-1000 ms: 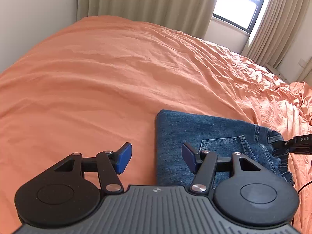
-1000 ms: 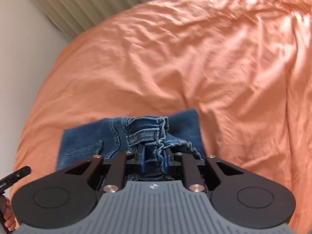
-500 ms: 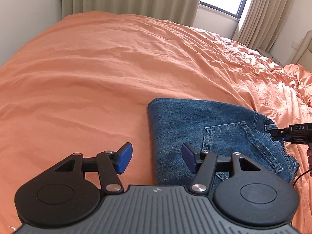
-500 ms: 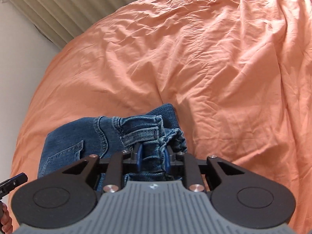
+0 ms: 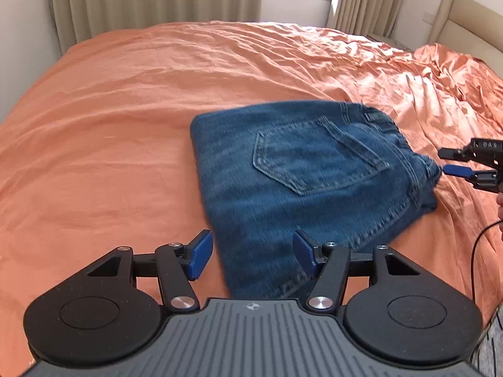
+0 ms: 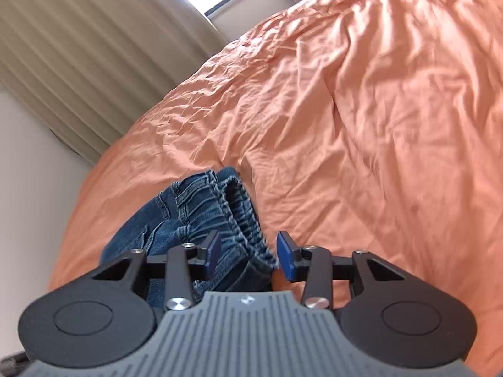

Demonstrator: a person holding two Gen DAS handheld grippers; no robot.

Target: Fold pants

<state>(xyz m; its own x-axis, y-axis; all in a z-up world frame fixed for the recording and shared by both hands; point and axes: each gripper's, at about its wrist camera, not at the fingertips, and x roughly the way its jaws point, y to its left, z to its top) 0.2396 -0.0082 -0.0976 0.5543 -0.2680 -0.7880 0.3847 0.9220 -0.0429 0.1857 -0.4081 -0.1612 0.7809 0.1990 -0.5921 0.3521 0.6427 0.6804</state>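
Your right gripper [image 6: 246, 253], jaws just opening, straddles the folded jeans' [image 5: 301, 169] waistband unpinched; left gripper [image 5: 250, 256] is wide, empty. Back straight off across the bed [image 5: 125, 100].

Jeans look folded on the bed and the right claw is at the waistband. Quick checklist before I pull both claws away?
1. Right claw off the waistband: ok, jaws have just been opening, pads apart, denim between them.
2. Left claw empty: ok, open over the jeans.
3. Fold compact: ok, back pocket up.
4. Waistband flat: not ok, bunched.
5. Underside layers aligned: cannot tell.
6. Jeans fully on the orange bedspread: ok.
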